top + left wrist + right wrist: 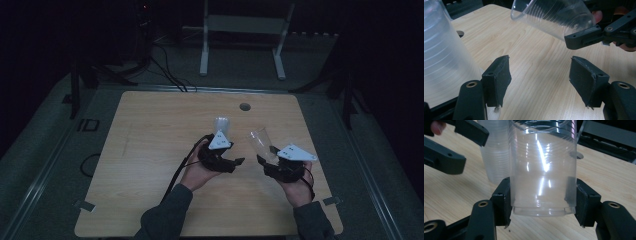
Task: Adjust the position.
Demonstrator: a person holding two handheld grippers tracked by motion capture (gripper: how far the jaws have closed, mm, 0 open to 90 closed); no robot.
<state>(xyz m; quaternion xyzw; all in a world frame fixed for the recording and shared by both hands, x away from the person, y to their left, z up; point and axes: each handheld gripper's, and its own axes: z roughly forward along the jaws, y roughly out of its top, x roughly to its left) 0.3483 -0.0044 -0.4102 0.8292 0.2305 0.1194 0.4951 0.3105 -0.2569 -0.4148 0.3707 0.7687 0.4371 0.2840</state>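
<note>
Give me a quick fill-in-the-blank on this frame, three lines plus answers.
1. The right claw is shut on a clear plastic ____.
2. The left claw is ____, with nothing between its jaws.
3. A stack of cups stands on the ____ beside the left claw.

Missing words: cup; open; table

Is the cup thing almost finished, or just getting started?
Probably early on. Done: the right gripper has one clear plastic cup clamped near its base, lifted off the wooden table. In hand: that cup, tilted. Left: the stack of cups stands beside the left gripper, whose jaws are open and empty.
</note>
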